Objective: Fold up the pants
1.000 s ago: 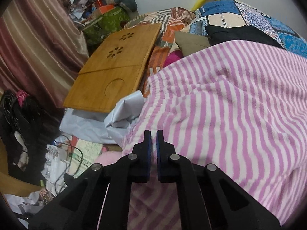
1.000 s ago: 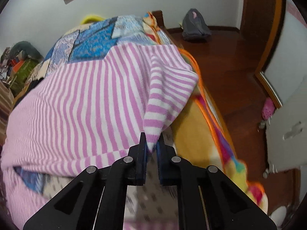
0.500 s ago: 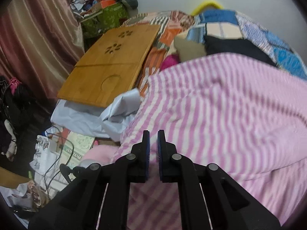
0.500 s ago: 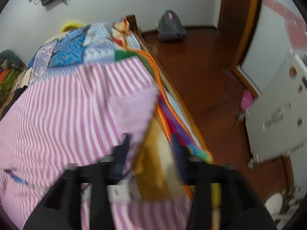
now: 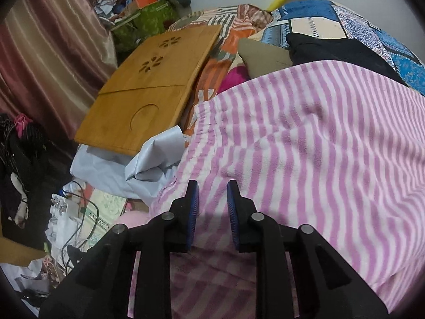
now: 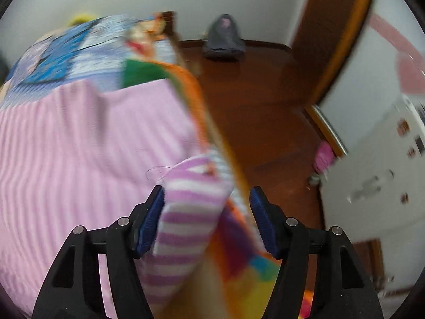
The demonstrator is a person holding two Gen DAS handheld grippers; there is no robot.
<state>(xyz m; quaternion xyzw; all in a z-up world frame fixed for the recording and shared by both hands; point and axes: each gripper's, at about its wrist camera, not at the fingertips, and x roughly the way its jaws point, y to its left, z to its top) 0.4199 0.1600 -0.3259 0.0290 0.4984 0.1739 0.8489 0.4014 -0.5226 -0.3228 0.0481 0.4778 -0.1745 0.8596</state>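
Note:
The pink-and-white striped pants (image 5: 305, 143) lie spread in a folded layer over the bed and fill the right of the left wrist view. My left gripper (image 5: 212, 186) hangs just over their near left edge. Its jaws are opening, a narrow gap shows between the blue pads, and they press on nothing. In the blurred right wrist view my right gripper (image 6: 207, 190) stands open wide at the bed's right edge. A loose corner of the pants (image 6: 191, 207) lies between its jaws next to the left pad, not pinched.
A wooden lap tray (image 5: 148, 87) rests on crumpled grey cloth left of the pants. Beyond it are a curtain (image 5: 47, 61) and floor clutter with cables. A patchwork quilt (image 5: 332, 26) and black cloth lie behind. Right of the bed are wood floor (image 6: 260, 101), a grey bag (image 6: 224, 37) and a door.
Both grippers were shut on the pants' edge and have let go. The right one opened wide and swung toward the bed's right edge. The raised corner dropped. The left jaws parted.

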